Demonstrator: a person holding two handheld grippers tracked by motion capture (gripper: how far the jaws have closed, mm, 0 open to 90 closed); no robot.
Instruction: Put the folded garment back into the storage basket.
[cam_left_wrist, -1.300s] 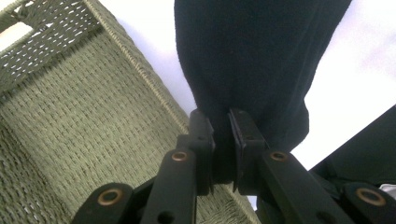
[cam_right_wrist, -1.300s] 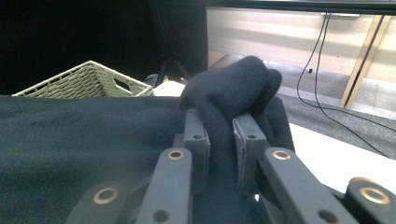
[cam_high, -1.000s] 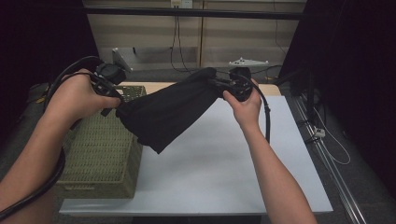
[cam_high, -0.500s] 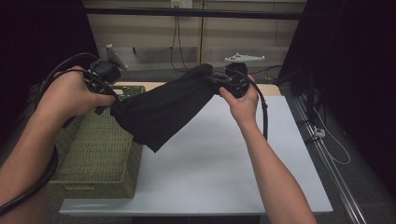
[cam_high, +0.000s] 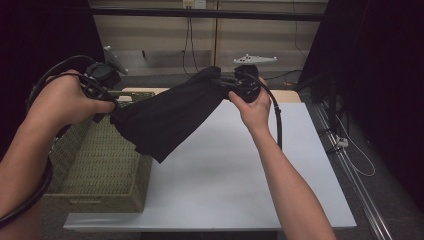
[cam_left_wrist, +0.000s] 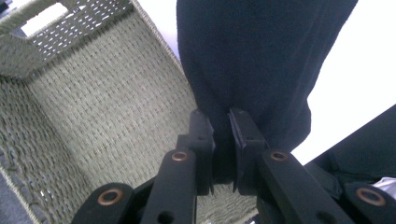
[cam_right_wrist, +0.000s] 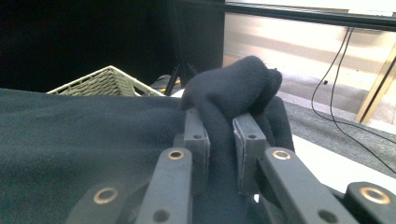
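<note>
black cloth (cam_high: 167, 117) stretched slantwise, high right end to low left

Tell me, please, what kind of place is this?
Probably a lab or recording studio: a plain white table walled by black curtains, cables hanging on the back wall, and handheld grippers holding a black cloth.

A white rectangular counter (cam_high: 225, 180) carries an olive-green woven wicker basket (cam_high: 95, 165) at its nine o'clock edge. A black fleece cloth (cam_high: 165, 117) hangs in the air above the counter, stretched between the left tool (cam_high: 112, 107) at nine o'clock and the right tool (cam_high: 225, 82) at twelve o'clock. The cloth's lower end hangs over the basket's three o'clock rim. Behind the counter, at twelve o'clock, black cables (cam_high: 190, 35) run down a beige wall panel (cam_high: 160, 35).
</note>
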